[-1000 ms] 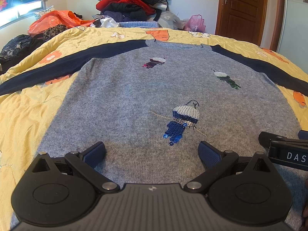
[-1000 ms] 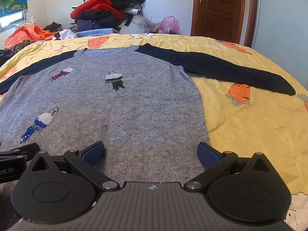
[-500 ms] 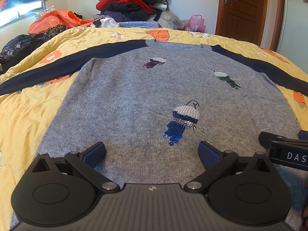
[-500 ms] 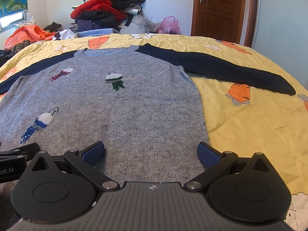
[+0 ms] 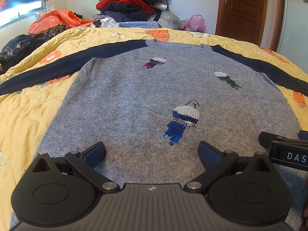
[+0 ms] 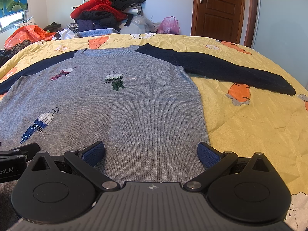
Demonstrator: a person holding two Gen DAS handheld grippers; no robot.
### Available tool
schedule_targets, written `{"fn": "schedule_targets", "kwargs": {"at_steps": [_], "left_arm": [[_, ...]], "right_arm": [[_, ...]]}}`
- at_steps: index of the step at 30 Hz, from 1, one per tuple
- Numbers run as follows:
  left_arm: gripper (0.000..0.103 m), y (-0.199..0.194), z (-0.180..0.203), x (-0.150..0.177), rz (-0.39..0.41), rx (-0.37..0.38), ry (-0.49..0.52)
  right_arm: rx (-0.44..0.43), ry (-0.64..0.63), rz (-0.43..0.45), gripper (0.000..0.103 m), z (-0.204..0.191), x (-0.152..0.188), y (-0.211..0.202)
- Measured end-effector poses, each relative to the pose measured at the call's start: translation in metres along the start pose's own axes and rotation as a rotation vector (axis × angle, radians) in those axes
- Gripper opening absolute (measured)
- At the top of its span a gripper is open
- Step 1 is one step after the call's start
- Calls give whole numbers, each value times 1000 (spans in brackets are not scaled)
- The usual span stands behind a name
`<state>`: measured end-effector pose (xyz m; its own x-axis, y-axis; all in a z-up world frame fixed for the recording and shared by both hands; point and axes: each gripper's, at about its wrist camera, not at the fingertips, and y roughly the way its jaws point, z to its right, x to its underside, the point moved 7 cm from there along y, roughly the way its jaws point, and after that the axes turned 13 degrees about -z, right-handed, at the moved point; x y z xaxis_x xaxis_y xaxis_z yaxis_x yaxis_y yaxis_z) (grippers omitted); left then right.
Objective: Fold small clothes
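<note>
A grey knit sweater (image 5: 134, 96) (image 6: 138, 105) with navy sleeves and sequin birds lies flat, front up, on the yellow quilt, both sleeves spread outward. My left gripper (image 5: 152, 151) hovers open over the sweater's lower hem, left of centre. Over the hem's right part my right gripper (image 6: 151, 152) is open too, its right fingertip (image 6: 208, 156) near the sweater's right side edge. Neither holds any cloth. Each gripper shows at the edge of the other's view. The navy right sleeve (image 6: 221, 69) stretches toward the bed's right side.
The yellow quilt (image 6: 250, 127) with orange flower prints covers the bed. A heap of red and dark clothes (image 5: 130, 2) sits beyond the far edge, with an orange bag (image 5: 52, 20) at left and a pink bag (image 5: 194, 22). A wooden door (image 6: 219, 9) stands at back right.
</note>
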<state>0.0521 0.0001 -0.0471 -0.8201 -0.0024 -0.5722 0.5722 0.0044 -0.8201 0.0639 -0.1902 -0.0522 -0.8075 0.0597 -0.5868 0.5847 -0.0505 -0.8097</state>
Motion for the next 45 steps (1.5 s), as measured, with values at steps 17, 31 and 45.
{"fn": "schedule_targets", "kwargs": {"at_steps": [17, 31, 45], "left_arm": [[103, 0, 0, 0, 0, 0, 0], [103, -2, -1, 1, 6, -2, -4], [103, -2, -1, 1, 7, 0, -3]], "right_arm": [[2, -3, -2, 103, -1, 0, 0], [-326, 227, 116, 102, 109, -59, -13], [-323, 1055, 260, 83, 364, -77, 65]]}}
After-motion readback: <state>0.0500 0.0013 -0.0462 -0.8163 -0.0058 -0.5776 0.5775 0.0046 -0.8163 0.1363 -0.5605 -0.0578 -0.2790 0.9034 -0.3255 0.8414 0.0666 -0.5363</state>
